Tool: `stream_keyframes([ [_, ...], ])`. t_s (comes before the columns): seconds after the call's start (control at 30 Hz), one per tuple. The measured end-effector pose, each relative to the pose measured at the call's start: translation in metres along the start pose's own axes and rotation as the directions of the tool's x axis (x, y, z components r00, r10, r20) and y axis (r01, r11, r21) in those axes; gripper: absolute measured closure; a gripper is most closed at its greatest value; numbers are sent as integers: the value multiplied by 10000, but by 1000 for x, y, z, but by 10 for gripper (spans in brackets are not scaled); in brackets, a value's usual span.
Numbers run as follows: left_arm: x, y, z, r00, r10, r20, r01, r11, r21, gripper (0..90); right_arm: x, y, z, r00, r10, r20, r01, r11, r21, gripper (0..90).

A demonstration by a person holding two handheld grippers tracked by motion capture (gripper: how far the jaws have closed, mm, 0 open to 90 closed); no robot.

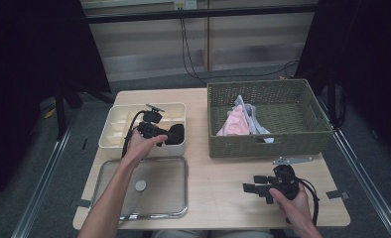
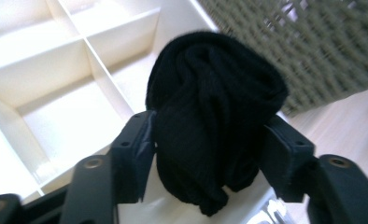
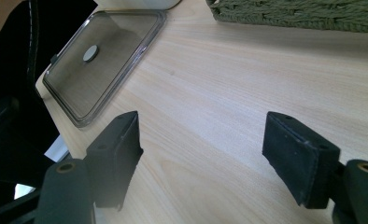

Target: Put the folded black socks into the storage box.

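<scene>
The left gripper [image 1: 169, 135] hangs over the near right corner of a cream divided organiser box [image 1: 115, 130], with a rolled black sock [image 2: 215, 116] between its jaws. The jaws are spread and flank the roll on both sides; whether the pads still press on it cannot be told. The roll sits above the box's near compartment, just beside its right wall.

Around it, white partitions split the box into several open cells. Directly in front of the box a clear lid [image 1: 160, 198] with a metal rim and a round knob lies flat on the bench [image 1: 223, 188]. To the right of the box stands a green wicker basket [image 1: 283, 144], its wall close behind the sock in the left gripper view, and crumpled pink and pale clothes [image 1: 239, 121] lie inside it.

The right gripper [image 1: 250, 188] rests low over bare wood near the front right of the bench, jaws wide apart with nothing between them, pointing towards the lid.

The bench is pale wood grain. Grey carpet surrounds it, dark curtains hang at both sides, and black cables run down a light panelled wall behind.
</scene>
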State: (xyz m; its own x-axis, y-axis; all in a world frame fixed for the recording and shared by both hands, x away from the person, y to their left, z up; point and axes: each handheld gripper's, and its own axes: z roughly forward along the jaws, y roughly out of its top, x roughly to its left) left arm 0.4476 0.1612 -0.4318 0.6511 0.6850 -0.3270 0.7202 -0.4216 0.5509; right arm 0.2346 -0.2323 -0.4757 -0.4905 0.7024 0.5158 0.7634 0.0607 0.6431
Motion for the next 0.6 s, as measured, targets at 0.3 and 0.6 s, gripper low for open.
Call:
stream_keyframes([
  [0.3, -7, 18, -5, 9999, -116, -55, 111, 9968, -798, 320, 0, -1, 1, 10000, 3, 19, -3, 10000, 67, 275],
  [0.6, -7, 19, 3, 9987, 120, -487, -111, 9998, 190, 647, -1, -2, -2, 10000, 49, 22, -49, 10000, -3, 275],
])
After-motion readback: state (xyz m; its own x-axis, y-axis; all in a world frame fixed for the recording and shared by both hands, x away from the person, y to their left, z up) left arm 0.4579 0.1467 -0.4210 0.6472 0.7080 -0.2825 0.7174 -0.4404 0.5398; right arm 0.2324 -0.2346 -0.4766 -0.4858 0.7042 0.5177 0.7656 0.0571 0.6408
